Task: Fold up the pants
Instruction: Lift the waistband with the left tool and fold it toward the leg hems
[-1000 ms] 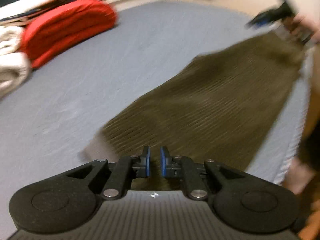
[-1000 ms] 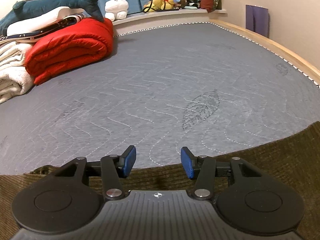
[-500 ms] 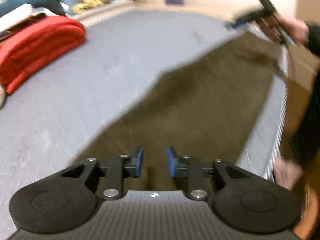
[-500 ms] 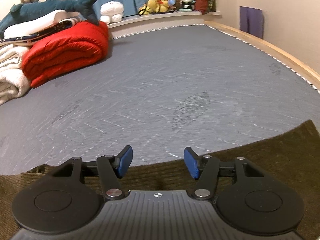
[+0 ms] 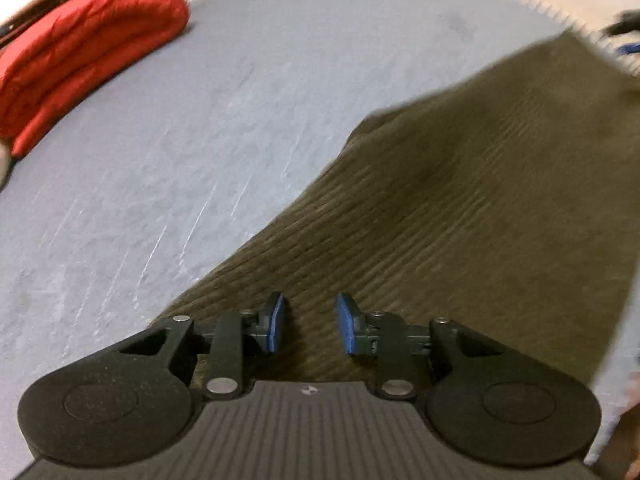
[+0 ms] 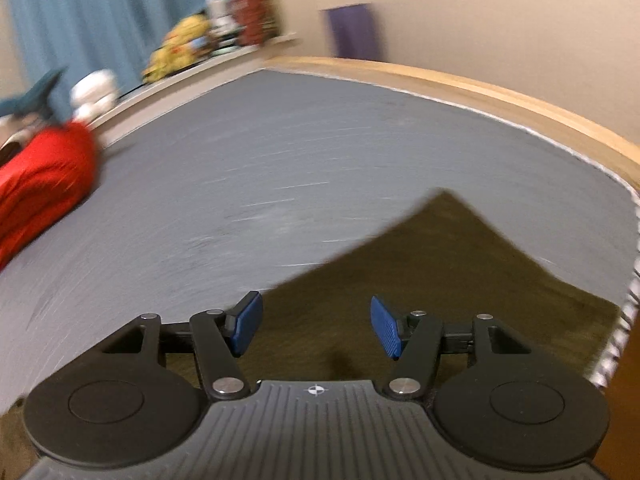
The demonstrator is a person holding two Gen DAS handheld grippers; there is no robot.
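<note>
Left claw (image 5: 308, 322) is released, blue pads apart over the pants (image 5: 460, 216) — olive corduroy lying flat on the bed (image 5: 200, 140) near its front edge. Right claw (image 6: 316, 326) is released too, above the other end. Best next move, likely: pinch both layers at the edge, lift evenly, keep the fold line straight.

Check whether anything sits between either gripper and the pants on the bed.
Nothing visible does. The left gripper and right gripper both hang open directly over the brown corduroy pants on the grey mattress. The red blanket lies well off to the side.
</note>
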